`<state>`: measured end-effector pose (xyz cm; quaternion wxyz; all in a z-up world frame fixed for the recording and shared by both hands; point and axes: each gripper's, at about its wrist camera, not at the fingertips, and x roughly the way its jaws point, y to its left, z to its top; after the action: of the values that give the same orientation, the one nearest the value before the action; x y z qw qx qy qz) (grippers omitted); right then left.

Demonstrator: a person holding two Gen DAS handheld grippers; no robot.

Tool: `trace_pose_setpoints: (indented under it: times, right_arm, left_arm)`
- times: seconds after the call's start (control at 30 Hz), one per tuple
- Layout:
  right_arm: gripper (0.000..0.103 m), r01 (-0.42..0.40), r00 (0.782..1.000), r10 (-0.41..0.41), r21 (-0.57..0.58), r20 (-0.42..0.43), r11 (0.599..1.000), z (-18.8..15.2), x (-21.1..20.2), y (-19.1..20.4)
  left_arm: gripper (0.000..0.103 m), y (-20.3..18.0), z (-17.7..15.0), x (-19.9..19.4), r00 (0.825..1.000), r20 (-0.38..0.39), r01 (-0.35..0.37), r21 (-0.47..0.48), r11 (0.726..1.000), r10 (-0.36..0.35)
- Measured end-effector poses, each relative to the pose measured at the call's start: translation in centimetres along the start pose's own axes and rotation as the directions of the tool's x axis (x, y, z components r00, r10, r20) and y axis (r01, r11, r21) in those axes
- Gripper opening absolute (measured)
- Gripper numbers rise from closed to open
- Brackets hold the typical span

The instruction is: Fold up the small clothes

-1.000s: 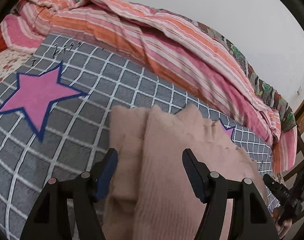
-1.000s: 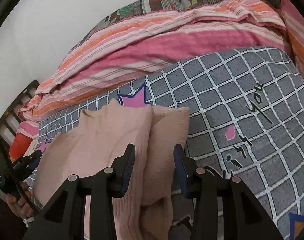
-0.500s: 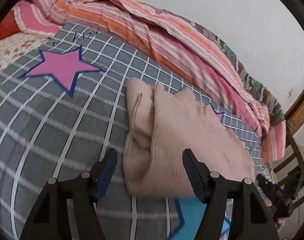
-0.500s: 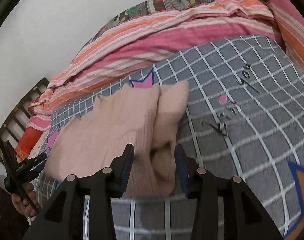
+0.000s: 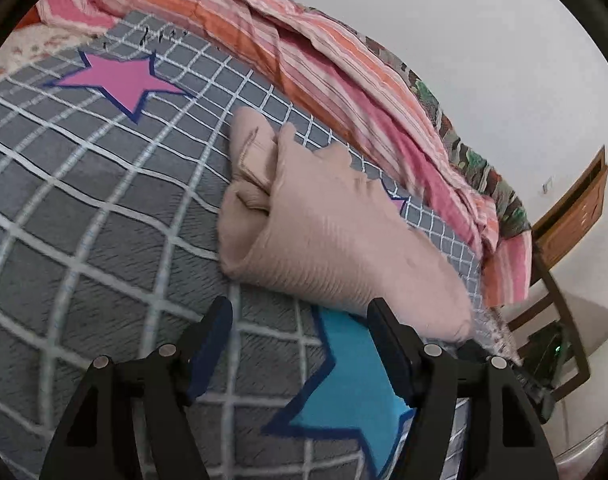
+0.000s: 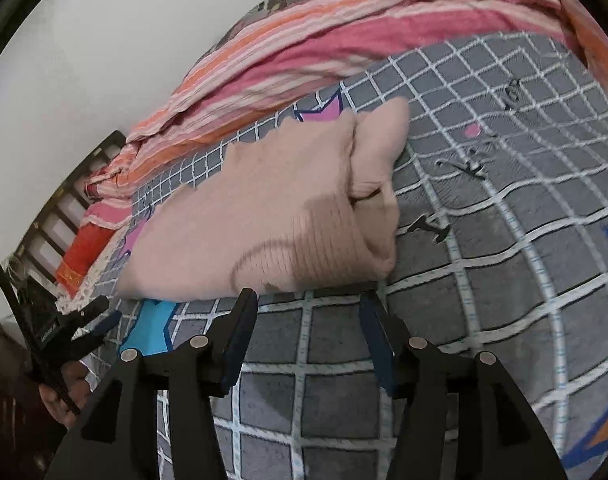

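Looking through the left wrist camera, I see the left gripper (image 5: pixel 300 316) with its jaws spread and nothing between them; only the grey checked bedcover (image 5: pixel 84 240) and its blue star (image 5: pixel 343 380) show in the gap. The folded pink garment (image 5: pixel 323 236) lies on that cover just beyond the fingertips, its near edge close to the right-hand finger, though I cannot tell whether they touch. A pink star (image 5: pixel 120 80) is printed farther off, and a striped quilt (image 5: pixel 304 52) is bunched along the wall behind. The right gripper (image 5: pixel 539 392) shows dark at the lower right edge, too blurred to read.

From the right wrist camera, the right gripper (image 6: pixel 307 308) has its jaws opening, empty, with bare cover between the pads. The pink garment (image 6: pixel 264 220) sits just past the fingertips, apart from them, folded over with a thick rolled edge on its right. At the lower left I see the left gripper (image 6: pixel 88 320), held in a hand (image 6: pixel 64 392).
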<state>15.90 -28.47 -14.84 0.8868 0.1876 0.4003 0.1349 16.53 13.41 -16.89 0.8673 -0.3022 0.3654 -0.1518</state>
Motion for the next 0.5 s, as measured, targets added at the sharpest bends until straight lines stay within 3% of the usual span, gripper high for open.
trace_pose_setpoints:
  times: [0.13, 0.33, 0.43, 0.47, 0.5]
  right_arm:
    - [0.054, -0.026, 0.999, 0.023, 0.086, 0.025, 0.996, 0.5, 0.8, -0.4]
    - [0.055, -0.026, 0.998, 0.016, 0.159, 0.062, 0.987, 2.0, 2.1, -1.0]
    - [0.052, -0.005, 0.998, -0.005, 0.155, 0.065, 0.988, 2.9, 2.9, -0.8]
    - [0.042, 0.005, 0.998, -0.015, 0.153, 0.066, 0.988, 3.1, 3.1, -0.8]
    - [0.023, 0.015, 0.997, -0.026, 0.151, 0.068, 0.988, 3.2, 3.3, -0.8]
  left_arm:
    - [0.068, 0.3, 0.9, 1.9, 1.0, 0.026, 0.008, -0.068, 0.998, -0.006]
    - [0.066, -0.2, 2.4, 3.2, 0.994, 0.089, -0.049, -0.097, 0.994, 0.058]
    - [0.054, -0.4, 3.1, 3.8, 0.989, 0.098, -0.104, -0.081, 0.991, 0.111]
    - [0.046, -0.3, 3.3, 4.1, 0.987, 0.098, -0.115, -0.089, 0.989, 0.124]
    - [0.035, -0.1, 3.4, 4.1, 0.987, 0.097, -0.122, -0.098, 0.988, 0.131]
